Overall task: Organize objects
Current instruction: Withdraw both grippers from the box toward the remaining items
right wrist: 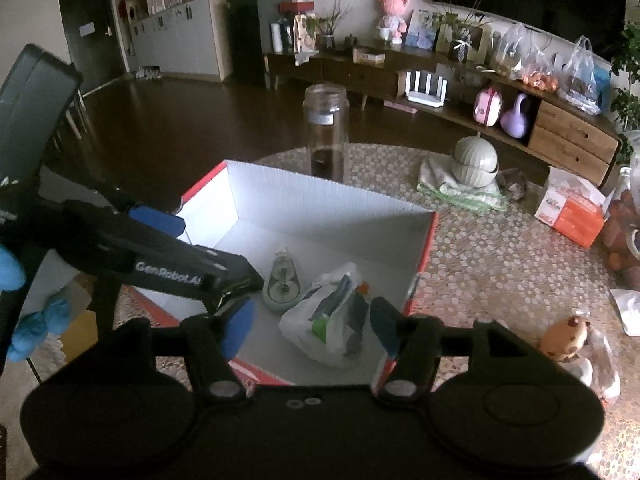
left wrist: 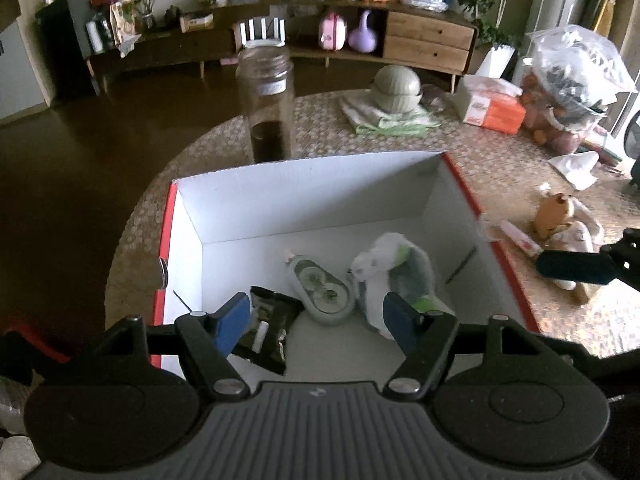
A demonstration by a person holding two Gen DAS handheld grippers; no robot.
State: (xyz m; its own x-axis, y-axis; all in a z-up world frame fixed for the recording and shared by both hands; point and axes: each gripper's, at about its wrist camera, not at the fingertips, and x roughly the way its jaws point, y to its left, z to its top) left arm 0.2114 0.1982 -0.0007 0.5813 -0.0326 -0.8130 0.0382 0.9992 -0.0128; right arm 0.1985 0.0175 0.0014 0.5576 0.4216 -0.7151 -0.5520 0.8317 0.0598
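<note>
A white box with red outer sides [left wrist: 304, 196] [right wrist: 280, 200] stands on the round woven table. Inside lie a green correction-tape dispenser [left wrist: 322, 290] [right wrist: 282, 280], a white plastic bag of items [left wrist: 394, 276] [right wrist: 334, 316] and a dark packet [left wrist: 266, 328]. My left gripper [left wrist: 316, 320] is open and empty above the box's near edge. My right gripper [right wrist: 312, 328] is open and empty over the bag; one of its fingers [left wrist: 572, 266] shows in the left wrist view. The left gripper body [right wrist: 168, 264] crosses the right wrist view.
A tall glass jar [left wrist: 268, 104] [right wrist: 326, 132] stands behind the box. A bear toy in plastic [left wrist: 560, 216] [right wrist: 568, 338], an orange tissue pack [left wrist: 494, 108] [right wrist: 572, 208], a green lidded bowl on cloth [left wrist: 396, 88] [right wrist: 476, 160] and bagged items [left wrist: 568, 88] lie to the right.
</note>
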